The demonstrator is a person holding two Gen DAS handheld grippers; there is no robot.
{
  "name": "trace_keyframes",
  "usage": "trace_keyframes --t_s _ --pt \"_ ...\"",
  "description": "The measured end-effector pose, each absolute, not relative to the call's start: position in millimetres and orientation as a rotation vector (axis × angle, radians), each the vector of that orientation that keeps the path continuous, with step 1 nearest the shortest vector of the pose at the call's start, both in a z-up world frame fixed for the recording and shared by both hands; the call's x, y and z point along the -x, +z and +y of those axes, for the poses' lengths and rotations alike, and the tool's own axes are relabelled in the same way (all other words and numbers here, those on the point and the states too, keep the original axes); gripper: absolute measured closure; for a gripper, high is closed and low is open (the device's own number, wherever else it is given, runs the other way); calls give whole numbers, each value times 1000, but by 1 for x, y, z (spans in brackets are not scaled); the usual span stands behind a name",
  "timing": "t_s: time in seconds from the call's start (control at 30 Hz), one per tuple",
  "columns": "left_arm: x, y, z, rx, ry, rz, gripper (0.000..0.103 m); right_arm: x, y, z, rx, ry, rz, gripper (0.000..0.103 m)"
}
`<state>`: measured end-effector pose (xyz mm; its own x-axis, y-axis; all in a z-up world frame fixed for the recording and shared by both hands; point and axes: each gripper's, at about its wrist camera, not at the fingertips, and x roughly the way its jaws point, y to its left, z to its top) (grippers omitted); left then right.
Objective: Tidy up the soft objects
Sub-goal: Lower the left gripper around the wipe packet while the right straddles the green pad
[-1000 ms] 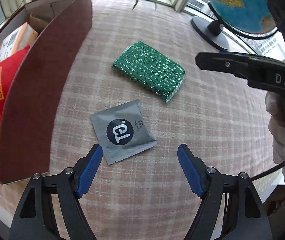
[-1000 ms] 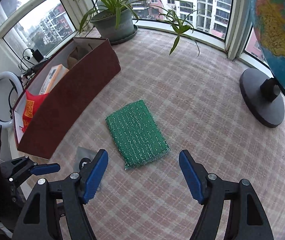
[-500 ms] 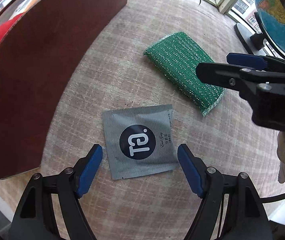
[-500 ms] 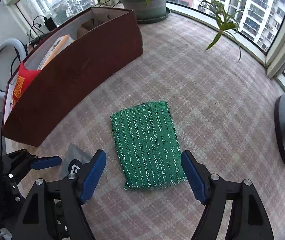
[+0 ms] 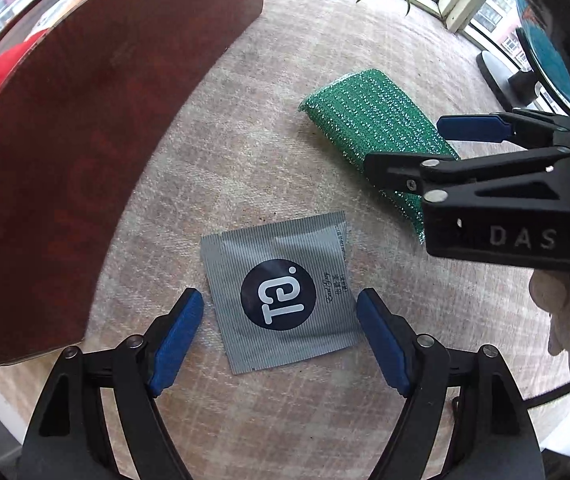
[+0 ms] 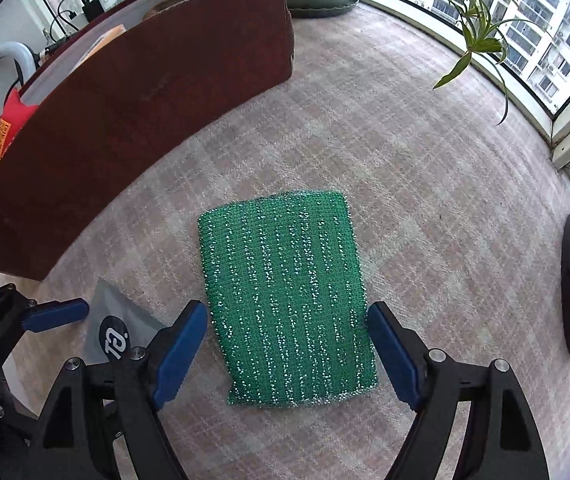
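The green scouring pad (image 6: 289,300) is rectangular, with a knitted surface flecked with silver thread. It lies flat on the checked cloth. The grey sachet (image 5: 281,292) is square and ribbed, with a dark round logo. It lies flat just beside the pad, sealed, not touching it.

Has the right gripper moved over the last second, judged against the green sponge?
Yes. The right gripper has come down and forward over the green sponge, which now lies between its opening fingers, untouched.
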<state>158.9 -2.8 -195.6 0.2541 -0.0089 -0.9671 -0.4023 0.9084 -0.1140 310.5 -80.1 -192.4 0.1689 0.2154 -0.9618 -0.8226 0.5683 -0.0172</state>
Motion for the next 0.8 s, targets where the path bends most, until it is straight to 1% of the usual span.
trace_keyframes --t_s 0.23,0.27,0.43,0.53,0.57,0.7,0.73,0.77,0.8 --pt "-156 -195 3 403 257 1290 24 -317 -208 -68 661 808 1215 22" --pt "-155 -195 3 401 254 1290 25 -315 -213 -63 670 809 1215 22" --pt "-154 -194 3 403 254 1288 26 -309 -219 -55 726 808 1203 22" --pt "-157 -193 4 413 255 1285 30 -302 -224 -54 737 805 1192 23" --pt "-156 -193 5 416 256 1284 32 -301 -224 -54 735 804 1190 24" --pt "-153 -192 9 446 255 1283 36 -300 -223 -63 723 790 1178 28" --pt "-152 -191 10 456 254 1283 38 -299 -223 -64 720 787 1174 28" --pt "-152 -191 10 457 254 1284 43 -301 -222 -70 718 781 1169 28" --pt "-151 -191 10 452 254 1284 44 -301 -219 -74 716 775 1163 29"
